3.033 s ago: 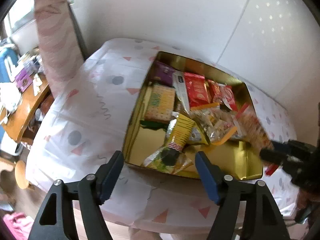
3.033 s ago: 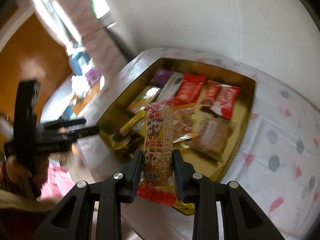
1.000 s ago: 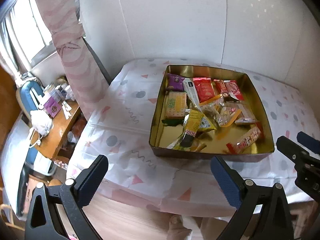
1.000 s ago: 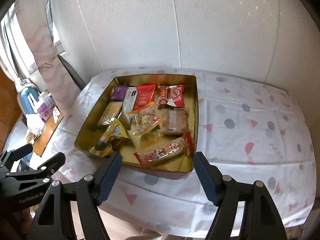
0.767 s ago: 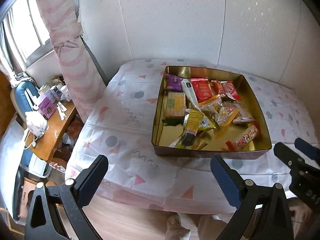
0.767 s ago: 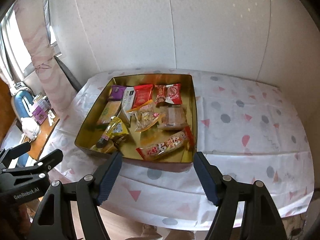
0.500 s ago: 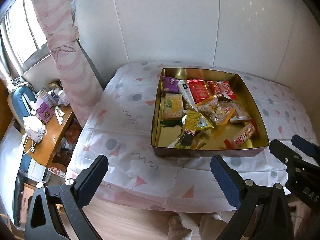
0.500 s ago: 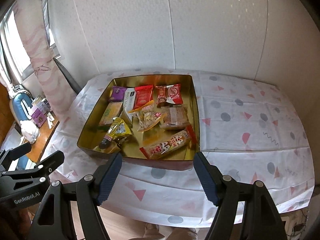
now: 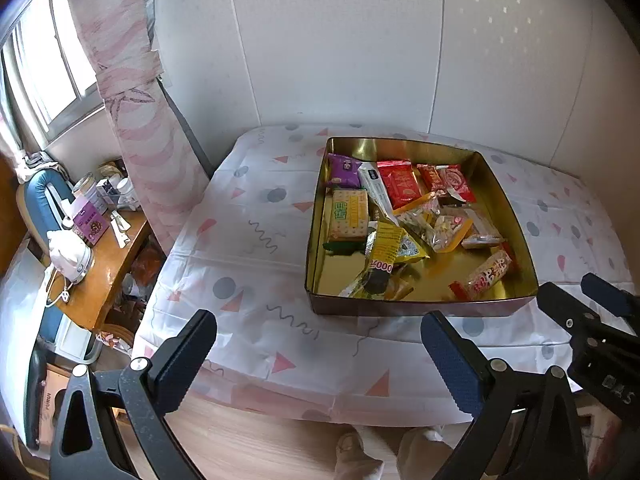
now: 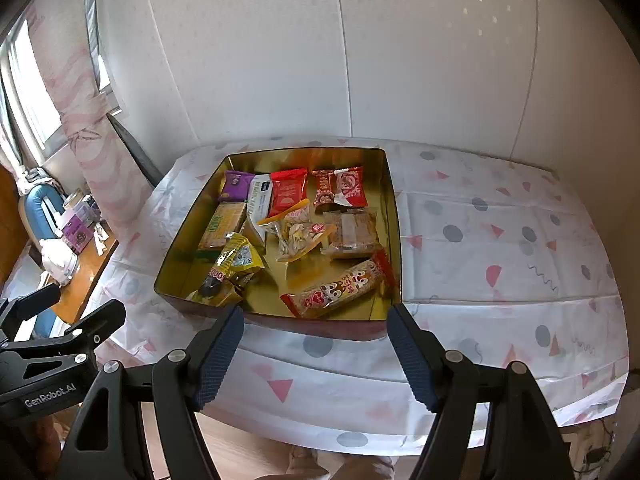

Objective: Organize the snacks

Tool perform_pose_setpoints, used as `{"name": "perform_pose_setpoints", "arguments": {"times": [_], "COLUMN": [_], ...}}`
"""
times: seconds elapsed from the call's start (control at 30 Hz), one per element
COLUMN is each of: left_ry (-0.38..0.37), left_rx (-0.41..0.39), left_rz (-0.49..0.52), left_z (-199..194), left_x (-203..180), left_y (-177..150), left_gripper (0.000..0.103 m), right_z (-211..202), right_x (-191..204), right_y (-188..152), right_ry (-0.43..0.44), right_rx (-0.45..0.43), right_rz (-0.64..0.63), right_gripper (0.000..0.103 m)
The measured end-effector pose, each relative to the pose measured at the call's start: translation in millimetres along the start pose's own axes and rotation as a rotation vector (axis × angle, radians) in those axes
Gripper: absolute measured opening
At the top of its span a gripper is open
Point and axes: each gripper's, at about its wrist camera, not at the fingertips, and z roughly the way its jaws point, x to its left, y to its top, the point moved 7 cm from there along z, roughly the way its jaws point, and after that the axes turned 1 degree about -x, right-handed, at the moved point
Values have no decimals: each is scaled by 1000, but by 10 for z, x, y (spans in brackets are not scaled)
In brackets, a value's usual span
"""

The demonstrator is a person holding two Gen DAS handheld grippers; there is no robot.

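Gold-coloured and open-topped, the snack tin [image 10: 394, 216] sits on the patterned tablecloth [image 10: 500, 248], packed with wrappers, the long red puffed-rice bar [image 10: 340, 290] lying along its near edge. You hold both claws back from the table's near side: your left gripper [image 9: 320, 352] and right gripper [image 10: 316, 348] each stand wide, gripping nothing.

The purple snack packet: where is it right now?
The purple snack packet lies in the gold tin's far-left corner, beside the white packet.
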Motion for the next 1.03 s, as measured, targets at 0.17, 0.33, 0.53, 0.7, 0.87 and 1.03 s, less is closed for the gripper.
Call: {"name": "perform_pose_setpoints", "arguments": {"times": [0.17, 0.33, 0.53, 0.7, 0.87, 1.03], "left_ry": [-7, -6, -12, -25, -51, -41], "left_rx": [3, 1, 1, -7, 0, 12], "left_rz": [-9, -10, -7, -8, -15, -20], "left_z": [-5, -8, -1, -12, 11, 61], "left_x": [-7, -13, -37, -50, -68, -90], "left_y": [9, 15, 25, 43, 49, 56], "left_gripper": [103, 103, 103, 103, 102, 102], "right_z": [15, 24, 20, 35, 65, 91], "right_x": [7, 9, -10, -17, -27, -64], "right_y": [7, 15, 17, 9, -3, 14], "right_ry": [5, 5, 4, 6, 13, 18], "right_rx": [4, 4, 5, 9, 18, 20], "right_rz": [-5, -7, -5, 1, 6, 9], "right_gripper": [75, 75, 75, 75, 75, 75]}}
